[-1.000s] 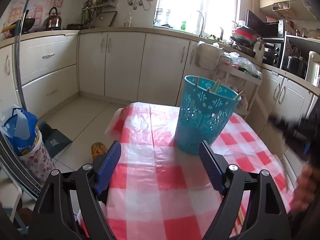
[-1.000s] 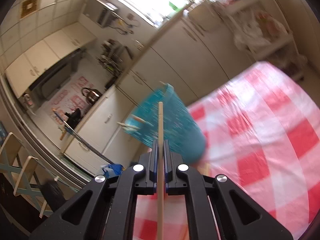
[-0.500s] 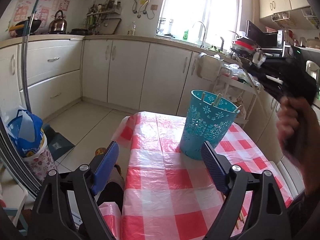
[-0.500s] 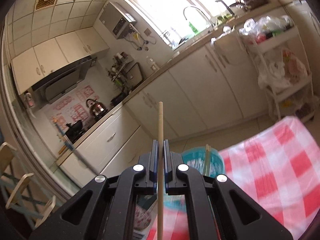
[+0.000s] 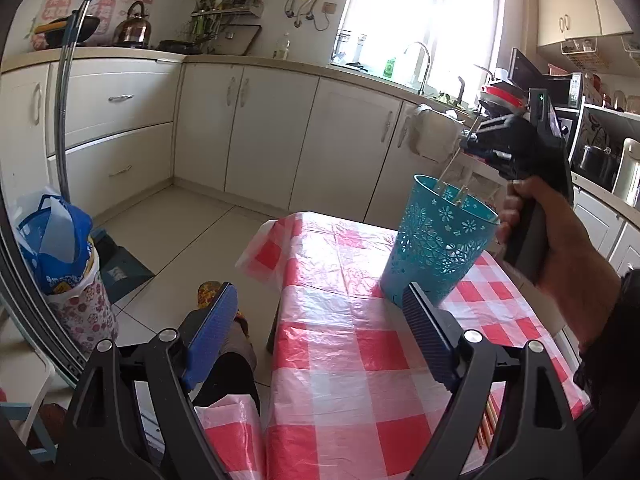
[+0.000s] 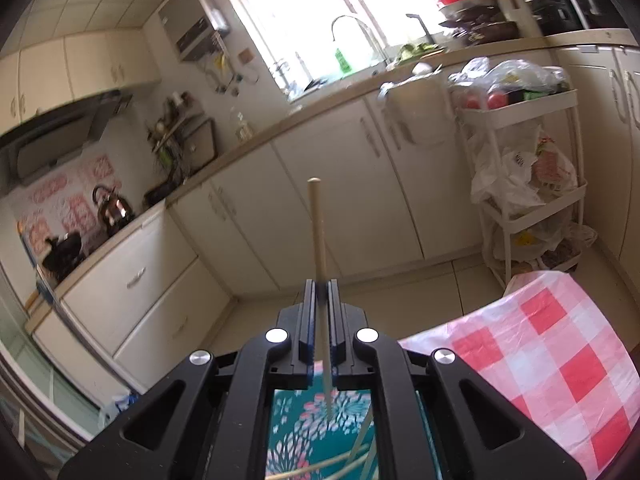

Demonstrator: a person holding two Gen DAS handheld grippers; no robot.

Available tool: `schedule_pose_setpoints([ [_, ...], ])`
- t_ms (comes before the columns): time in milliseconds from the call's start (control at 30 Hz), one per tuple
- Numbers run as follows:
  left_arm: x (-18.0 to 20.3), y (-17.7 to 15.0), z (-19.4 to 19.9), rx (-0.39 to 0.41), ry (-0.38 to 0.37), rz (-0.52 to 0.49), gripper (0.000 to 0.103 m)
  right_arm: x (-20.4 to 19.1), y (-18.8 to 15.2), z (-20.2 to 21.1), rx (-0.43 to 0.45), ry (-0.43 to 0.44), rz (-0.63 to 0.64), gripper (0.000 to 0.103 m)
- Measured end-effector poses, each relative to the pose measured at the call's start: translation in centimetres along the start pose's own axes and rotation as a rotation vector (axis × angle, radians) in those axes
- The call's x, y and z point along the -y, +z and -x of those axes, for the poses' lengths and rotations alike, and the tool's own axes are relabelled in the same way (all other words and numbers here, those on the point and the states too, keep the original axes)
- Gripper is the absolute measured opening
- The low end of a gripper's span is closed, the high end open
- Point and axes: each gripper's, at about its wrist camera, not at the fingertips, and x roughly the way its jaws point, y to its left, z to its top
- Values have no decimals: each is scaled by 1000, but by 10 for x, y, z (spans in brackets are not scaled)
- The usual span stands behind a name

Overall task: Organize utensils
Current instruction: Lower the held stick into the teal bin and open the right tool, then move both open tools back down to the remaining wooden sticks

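Right tongs (image 6: 319,286) clenched on chopstick (image 6: 318,232) above teal basket (image 5: 436,248); left tongs (image 5: 316,336) released, empty.

Right gripper (image 6: 319,296) jaws clamp a chopstick (image 6: 317,224) above the teal basket (image 6: 288,432).

A table in a red-and-white checked cloth (image 5: 344,360) carries an upright teal perforated basket (image 5: 434,244).

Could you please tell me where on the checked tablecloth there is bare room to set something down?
The tablecloth is bare from its left edge across to the teal basket, and in front of the basket. It is crowded on the right: the basket, the right gripper above it, and chopsticks at the near right edge.
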Motion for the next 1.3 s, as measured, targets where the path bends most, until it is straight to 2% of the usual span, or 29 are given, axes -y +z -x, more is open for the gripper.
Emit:
schedule_pose_setpoints([
  [100,-2,1,2,-2,5,4,81,-6,-6,13,-14,11,37,8],
  [200,2,2,7,-4,18,-4,81,-9,-10,36,-3,40,50,19],
  [300,9,1,12,-8,24,-21,82,-7,-16,60,-6,59,71,22],
  [567,26,-2,25,-12,35,-72,84,15,-48,122,-24,58,57,26],
  [800,36,-4,36,-14,35,-105,86,38,-112,145,-156,-5,66,28],
  [1000,42,-5,47,-15,36,-129,87,62,-163,140,-285,-64,44,27],
  [1300,48,-7,56,-18,37,-156,89,81,-209,130,-402,-122,63,27],
])
